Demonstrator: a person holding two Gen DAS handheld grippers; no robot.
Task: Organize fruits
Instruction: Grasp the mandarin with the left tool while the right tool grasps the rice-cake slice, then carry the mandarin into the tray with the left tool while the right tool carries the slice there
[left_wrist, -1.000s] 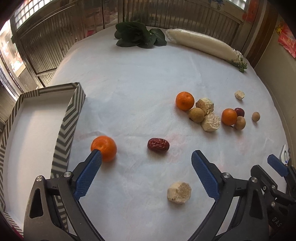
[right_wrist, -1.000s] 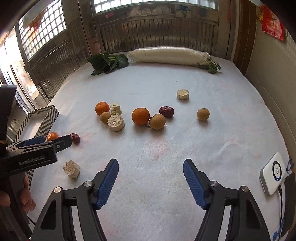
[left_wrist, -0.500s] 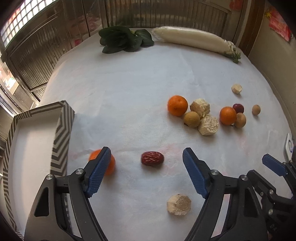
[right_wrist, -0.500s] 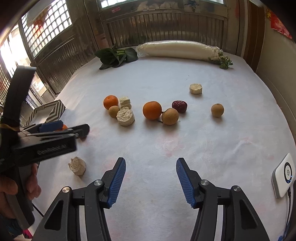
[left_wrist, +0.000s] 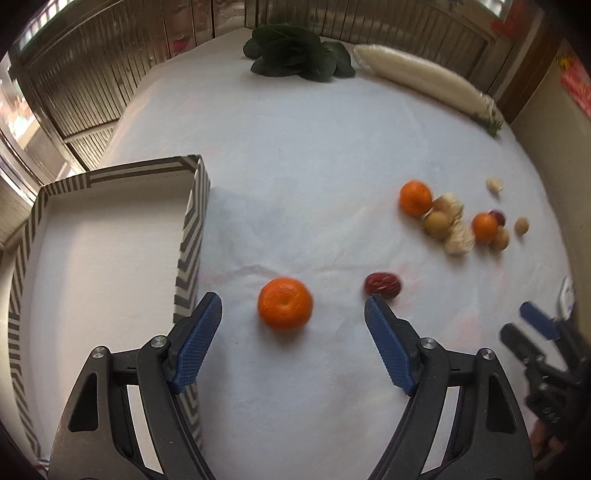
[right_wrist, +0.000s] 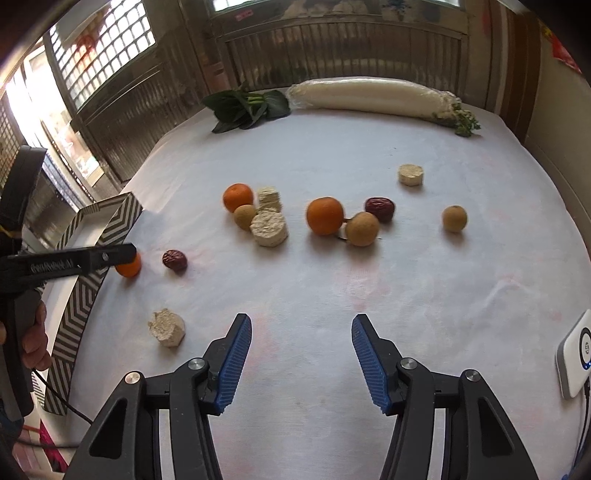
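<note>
Mandarin: on white tablecloth, just beside near corner of striped box, not touching; round, no long axis to favour. Directly ahead of left gripper, centred in the gap; jaws apart, wider than the fruit, pads clear of it on both sides. Red date: just right of mandarin, close to right pad, likely to be nudged. Box: inside looks empty. Right gripper: jaws apart, nothing between, well away from mandarin; left hand plainly nearer. Further out: cluster of mandarins, longans and pale chunks; greens, white radish at far edge.
</note>
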